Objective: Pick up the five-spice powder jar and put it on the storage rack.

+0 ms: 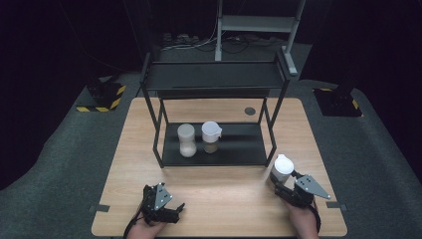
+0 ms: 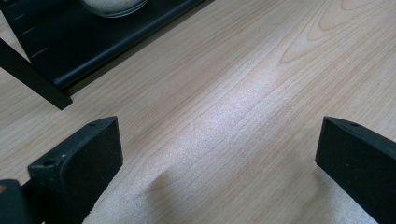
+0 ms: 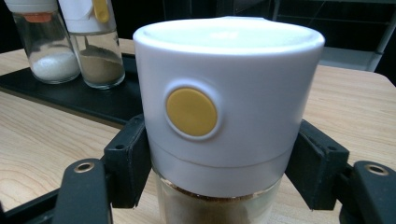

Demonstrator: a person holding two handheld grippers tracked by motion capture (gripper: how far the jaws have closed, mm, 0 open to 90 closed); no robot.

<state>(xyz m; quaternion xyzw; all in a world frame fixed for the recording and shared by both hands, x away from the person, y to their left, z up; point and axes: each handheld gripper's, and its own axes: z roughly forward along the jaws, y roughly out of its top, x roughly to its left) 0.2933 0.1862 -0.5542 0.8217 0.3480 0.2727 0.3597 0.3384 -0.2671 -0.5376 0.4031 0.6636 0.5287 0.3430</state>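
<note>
1. The white-capped jar [image 3: 229, 107] stands at the near right of the bench [image 1: 219, 191], just off the near right leg of the black rack [image 1: 214, 82]. In the high view the white-capped jar [image 1: 281, 168] is upright, its round cap facing up.
2. In the right gripper view the cap bears a round yellow button on its side, and below the cap the glass body holds a brown powder.
3. The right hand-held gripper [image 3: 229, 163] is clamped on this jar: one black jaw presses the cap's lower edge on each side. In the high view the right hand-held gripper [image 1: 287, 186] sits just near of the jar, with the person's hand behind it at the bench's near edge.
4. On the lower shelf [image 1: 239, 144] of the rack, left of its middle, stand two more jars side by side. The salt jar [image 1: 186, 140] is on the left and holds white grains; the brown-powder jar [image 1: 211, 136] is just to its right, with a white spouted cap. They are well apart from the held jar.
5. The rack's upper shelf lies above them on four thin black legs.
6. The left hand-held gripper [image 1: 166, 209] rests at the near left of the bench, well apart from the rack. In the left gripper view the left hand-held gripper [image 2: 219, 158] has its jaws wide apart, with bare wood between them.
</note>
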